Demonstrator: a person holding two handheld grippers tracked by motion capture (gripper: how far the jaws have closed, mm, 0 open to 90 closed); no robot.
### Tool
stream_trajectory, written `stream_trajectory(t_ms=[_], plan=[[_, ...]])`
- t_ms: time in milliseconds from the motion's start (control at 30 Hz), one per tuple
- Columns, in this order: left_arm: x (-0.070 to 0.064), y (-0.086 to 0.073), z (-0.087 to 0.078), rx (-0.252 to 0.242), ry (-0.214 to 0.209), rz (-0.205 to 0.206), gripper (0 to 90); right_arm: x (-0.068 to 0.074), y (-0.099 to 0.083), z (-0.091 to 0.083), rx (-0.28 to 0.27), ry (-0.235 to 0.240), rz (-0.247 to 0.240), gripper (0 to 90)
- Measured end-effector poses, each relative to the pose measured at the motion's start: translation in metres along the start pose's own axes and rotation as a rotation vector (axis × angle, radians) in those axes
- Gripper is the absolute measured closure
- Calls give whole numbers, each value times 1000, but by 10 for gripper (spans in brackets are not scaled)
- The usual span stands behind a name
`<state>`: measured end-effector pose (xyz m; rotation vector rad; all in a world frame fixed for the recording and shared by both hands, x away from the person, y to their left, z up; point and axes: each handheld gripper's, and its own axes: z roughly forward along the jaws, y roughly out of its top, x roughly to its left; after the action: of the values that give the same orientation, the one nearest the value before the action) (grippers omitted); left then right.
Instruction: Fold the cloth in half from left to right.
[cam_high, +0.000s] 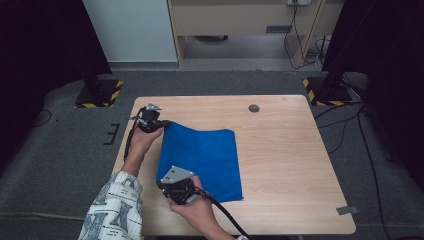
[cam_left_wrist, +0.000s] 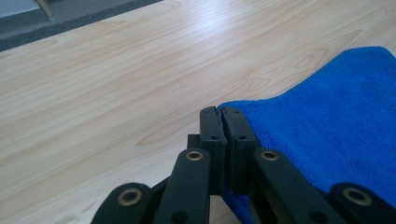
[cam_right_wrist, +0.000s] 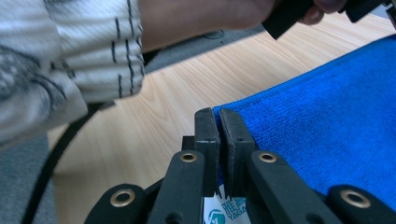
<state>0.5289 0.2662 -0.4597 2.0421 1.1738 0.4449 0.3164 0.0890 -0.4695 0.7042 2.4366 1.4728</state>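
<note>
Presently: blue cloth, one item, pinched at both left-side corners.
Cloth lies flat on the wooden table, spreading to the right of both tools. Left gripper, jaws together on the far-left corner; right gripper, jaws closed on the near-left corner, white label beneath. Held edge runs near-to-far; free edge lies well to the right, so a fold likely carries rightward.

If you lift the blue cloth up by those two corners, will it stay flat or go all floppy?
Probably floppy: the blue cloth already curves up where the left gripper pinches it. Likely light, since thin jaws hold the corners. Its fuzzy weave at the right gripper suggests it won't slip.
</note>
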Motion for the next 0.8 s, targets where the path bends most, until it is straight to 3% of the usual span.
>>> stream_trajectory(t_ms=[133,267,467,600,800], plan=[[4,-1,-7,-13,2,-14,875,1,5,6,-4,7,8,868],[-1,0,-3,-9,1,-18,874,-4,2,3,3,-5,15,867],[-19,8,12,-7,-13,-13,873,-14,-13,-14,9,-17,25,867],[-37,13,27,23,-18,11,873,-22,-29,-26,0,-25,49,867],[-55,22,39,15,-28,25,872,-35,-42,-42,3,-47,70,867]])
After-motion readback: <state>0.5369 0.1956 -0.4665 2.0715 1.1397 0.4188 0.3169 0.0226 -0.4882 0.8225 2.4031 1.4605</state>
